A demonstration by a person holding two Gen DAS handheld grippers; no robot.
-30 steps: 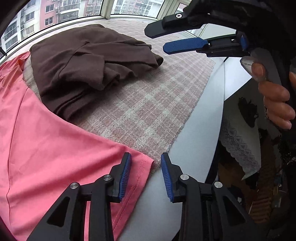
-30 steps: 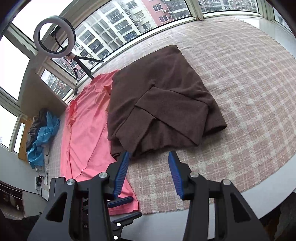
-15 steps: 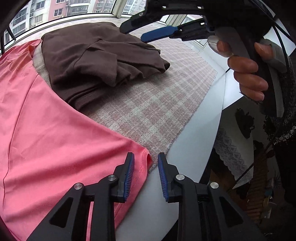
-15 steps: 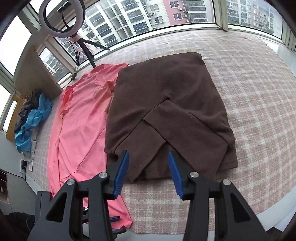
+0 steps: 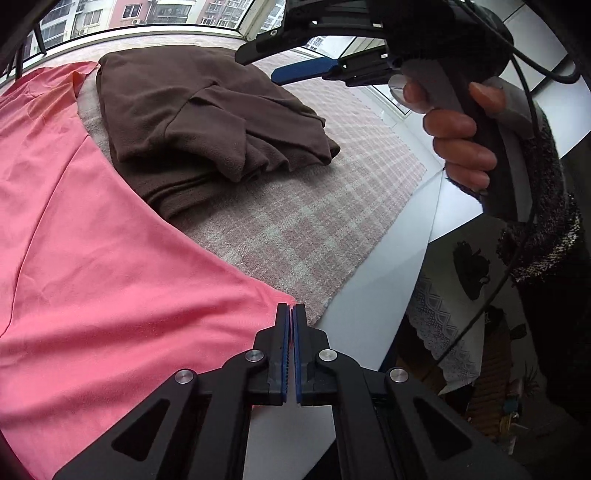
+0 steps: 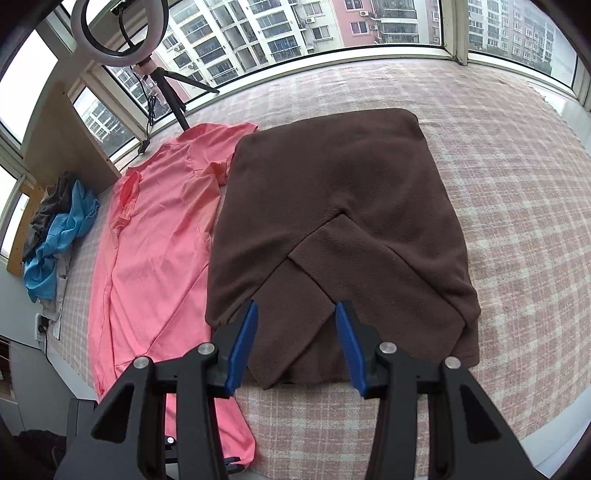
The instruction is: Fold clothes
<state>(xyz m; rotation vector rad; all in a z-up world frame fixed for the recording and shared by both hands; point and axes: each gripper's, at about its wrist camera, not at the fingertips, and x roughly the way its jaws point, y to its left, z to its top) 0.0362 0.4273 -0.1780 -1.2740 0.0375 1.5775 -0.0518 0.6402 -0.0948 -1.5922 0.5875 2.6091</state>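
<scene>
Left tool: clenched on the near hem corner of the pink garment. Only a thin sliver of fabric shows between the blue pads; how deep the bite goes cannot be read. Garment lies flat, full length, on the checked cloth covering the counter, hem corner at the counter's near edge.

Risk 1: shallow pinch. The knit looks thin and slick; any lift or drag could pull the corner out, and it would drop back or hang off the edge.

Risk 2: one-corner hold. The opposite hem corner is free, so a lift from here probably skews the fabric and leaves a diagonal crease instead of a straight fold.

Right tool: released, jaws wide apart, grasping nothing. It hovers over the near edge of the brown garment, which is already folded, sleeves crossed on top, and lies just beside the pink one, edges touching or nearly so along their length; cannot tell whether they overlap.

Risk 3: if the right tool descends here, it could catch the crossed sleeves and undo that fold.

Risk 4: dragging the pink fabric may tug the brown edge, or ruck the checked cloth.

Far: blue clothes pile and ring light at the window end, well apart.
</scene>
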